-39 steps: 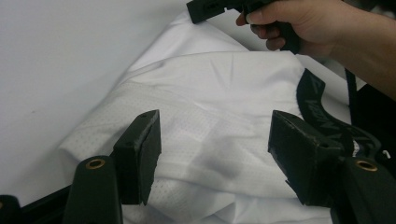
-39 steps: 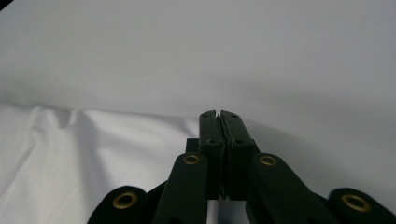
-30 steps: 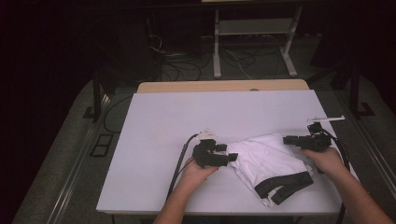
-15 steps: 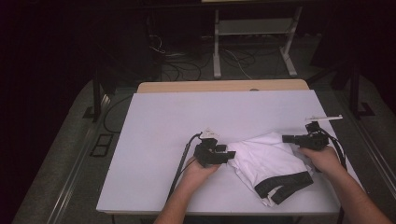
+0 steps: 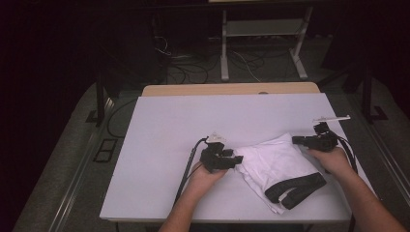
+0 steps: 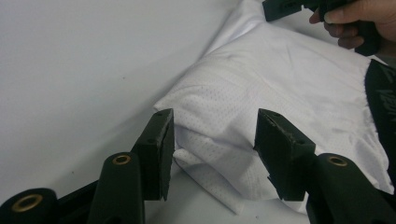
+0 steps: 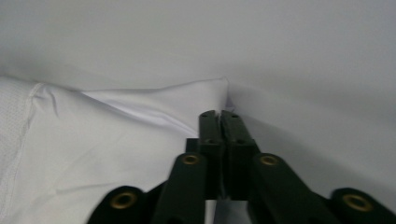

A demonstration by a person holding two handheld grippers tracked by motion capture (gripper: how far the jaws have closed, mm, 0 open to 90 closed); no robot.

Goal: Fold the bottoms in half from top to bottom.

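Note:
A white mesh garment [image 5: 275, 162] with a black band [image 5: 295, 186] lies crumpled on the white table [image 5: 183, 121], right of centre. My left gripper [image 5: 237, 158] is at the garment's left edge. In the left gripper view it [image 6: 212, 140] stands open, its jaws on either side of a folded edge of the cloth [image 6: 280, 84] without closing on it. My right gripper [image 5: 295, 140] is at the garment's far right corner. In the right gripper view it [image 7: 219, 114] is shut, resting over the white cloth [image 7: 93, 154] near that corner, and no fabric shows between the jaws.
Bare white tabletop stretches left of and beyond the garment. A wooden strip [image 5: 232, 89] runs along the table's far edge. On the dark floor beyond are cables and a metal stand [image 5: 261, 38].
The right gripper has crept slightly left toward the garment's corner. The left gripper has barely shifted and stays open at the cloth's edge.

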